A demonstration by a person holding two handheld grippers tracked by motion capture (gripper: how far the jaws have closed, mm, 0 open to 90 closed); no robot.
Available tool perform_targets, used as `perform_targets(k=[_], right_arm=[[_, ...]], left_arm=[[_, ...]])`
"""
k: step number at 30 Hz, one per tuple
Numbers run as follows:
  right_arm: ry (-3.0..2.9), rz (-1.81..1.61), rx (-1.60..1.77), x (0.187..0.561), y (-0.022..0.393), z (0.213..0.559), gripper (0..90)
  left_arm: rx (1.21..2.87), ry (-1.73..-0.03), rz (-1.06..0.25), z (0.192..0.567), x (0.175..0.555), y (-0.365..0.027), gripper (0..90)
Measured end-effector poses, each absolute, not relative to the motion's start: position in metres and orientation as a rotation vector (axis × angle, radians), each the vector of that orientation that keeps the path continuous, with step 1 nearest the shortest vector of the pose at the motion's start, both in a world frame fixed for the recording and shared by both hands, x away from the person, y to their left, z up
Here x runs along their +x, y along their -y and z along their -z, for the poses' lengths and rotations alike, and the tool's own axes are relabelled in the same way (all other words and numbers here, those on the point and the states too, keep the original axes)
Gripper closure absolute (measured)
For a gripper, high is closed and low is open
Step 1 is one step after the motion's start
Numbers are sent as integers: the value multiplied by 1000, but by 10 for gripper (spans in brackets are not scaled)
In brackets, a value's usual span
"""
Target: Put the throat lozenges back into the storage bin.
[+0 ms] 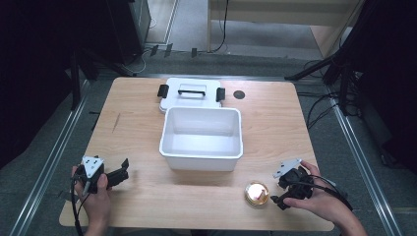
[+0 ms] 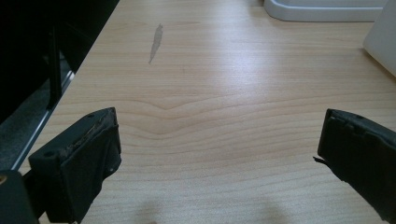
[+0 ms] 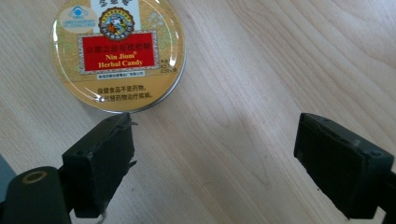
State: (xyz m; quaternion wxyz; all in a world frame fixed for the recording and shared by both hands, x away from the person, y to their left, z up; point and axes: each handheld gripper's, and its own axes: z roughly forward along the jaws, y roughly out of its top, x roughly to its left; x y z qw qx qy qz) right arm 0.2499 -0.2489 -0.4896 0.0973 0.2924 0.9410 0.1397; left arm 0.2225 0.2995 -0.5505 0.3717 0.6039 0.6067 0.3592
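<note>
Item one: round herbal-candy tin, gold lid with a red label, lying flat on the wooden table near its front edge, to the right of centre and in front of the white bin; in the right gripper view the tin sits ahead and to the left of the jaws, its rim just beside the tip of the left-hand jaw, not between the two. Item two: right gripper, held in the person's right hand just beside the tin on its right; jaws spread wide and holding nothing, with bare table between them. Item three: left gripper, in the left hand at the table's front-left corner, well apart from the tin; jaws likewise wide, nothing but wood grain between them. Item four: white bin, open-topped and apparently empty, at table centre. Item five: white lid with black handle and clips, lying flat behind the bin. Step in hand, as judged: the approach to the tin, grasp not yet made. Next move calls for the right gripper to shift toward the tin until its rim lies between the jaws, then close across it; the tin is low and smooth, so the jaws would need to come down close to the table to get a secure hold.
</note>
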Motion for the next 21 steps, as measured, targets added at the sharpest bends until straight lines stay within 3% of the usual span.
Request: perform_targets(k=[10,21], right_arm=[[-2888,-315,760,252,227,486,0],[-2938,-273,694,251,208,494,0]], left_arm=[[1563,-1556,-905,551,224,-300,0],[1569,-1551,-906,551,224,-300,0]])
